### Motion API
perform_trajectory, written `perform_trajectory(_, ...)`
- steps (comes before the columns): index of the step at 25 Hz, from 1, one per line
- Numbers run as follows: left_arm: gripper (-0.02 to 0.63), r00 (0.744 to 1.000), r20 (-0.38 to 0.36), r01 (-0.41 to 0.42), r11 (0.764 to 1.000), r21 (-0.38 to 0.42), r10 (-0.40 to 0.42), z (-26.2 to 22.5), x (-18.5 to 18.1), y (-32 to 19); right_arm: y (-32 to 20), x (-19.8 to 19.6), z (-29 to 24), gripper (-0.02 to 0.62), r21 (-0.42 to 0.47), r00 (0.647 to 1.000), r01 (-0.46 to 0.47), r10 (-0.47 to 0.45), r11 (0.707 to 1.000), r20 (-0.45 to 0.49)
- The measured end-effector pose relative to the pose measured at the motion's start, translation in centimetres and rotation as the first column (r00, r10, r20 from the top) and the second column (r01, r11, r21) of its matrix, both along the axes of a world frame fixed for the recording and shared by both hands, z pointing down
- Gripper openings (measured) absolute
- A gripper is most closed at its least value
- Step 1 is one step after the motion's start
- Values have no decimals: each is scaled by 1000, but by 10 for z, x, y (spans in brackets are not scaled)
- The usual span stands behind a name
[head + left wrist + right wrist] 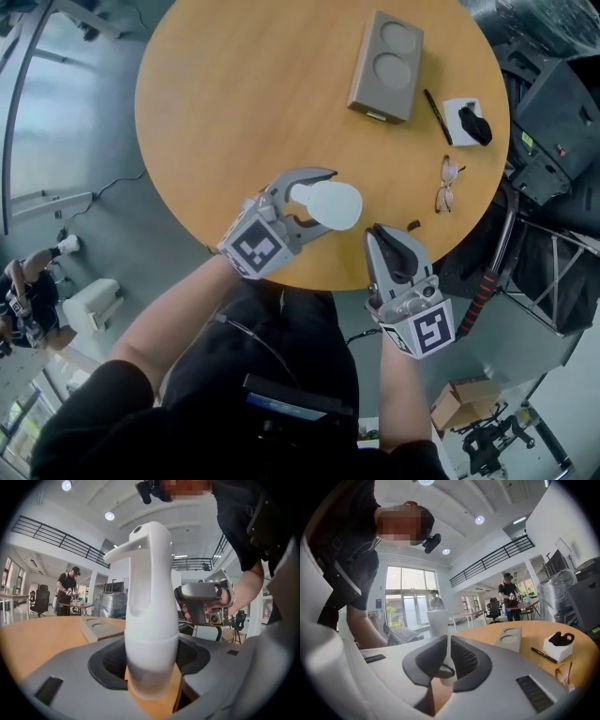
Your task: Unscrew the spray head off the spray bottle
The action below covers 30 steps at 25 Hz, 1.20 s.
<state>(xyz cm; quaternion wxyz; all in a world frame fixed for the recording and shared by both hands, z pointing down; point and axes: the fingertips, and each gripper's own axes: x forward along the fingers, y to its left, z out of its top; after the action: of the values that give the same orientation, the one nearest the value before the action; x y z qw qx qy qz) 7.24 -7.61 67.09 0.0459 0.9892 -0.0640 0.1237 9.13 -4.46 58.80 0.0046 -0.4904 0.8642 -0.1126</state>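
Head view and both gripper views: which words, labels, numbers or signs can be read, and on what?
No text is legible anywhere.
spray bottle: plain white, no print visible.
Cubes on left gripper and right gripper: black-and-white square markers, no letters.
grey block: small pale label on its near end, too small to read.

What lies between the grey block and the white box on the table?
A black pen lies there, best seen in the head view.
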Motion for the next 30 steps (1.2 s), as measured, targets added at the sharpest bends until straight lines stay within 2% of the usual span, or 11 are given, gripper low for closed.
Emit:
perform_trajectory(4, 304, 1000, -8, 18, 1000, 7, -17, -49, -10, -2, -2, -6, -45, 32, 19, 1000, 22, -22, 1000, 17)
perform_trajectory(15, 304, 999, -4, 39, 999, -36, -39, -168, -21, 17, 13, -50, -152, 137, 26, 980, 195, -196, 980, 44)
perform_trajectory(17, 304, 999, 1, 33, 998, -48, -33, -183, -21, 22, 14, -54, -169, 166, 42, 976, 209, -211, 977, 44)
perform_trajectory(22, 304, 1000, 23, 1, 999, -33, 0, -217, -13, 38, 17, -51, -210, 187, 83, 971, 232, -236, 969, 38)
perform_trajectory(30, 304, 1000, 26, -7, 1000, -28, 7, -260, -18, 42, 11, -67, -257, 244, 104, 958, 283, -286, 954, 17)
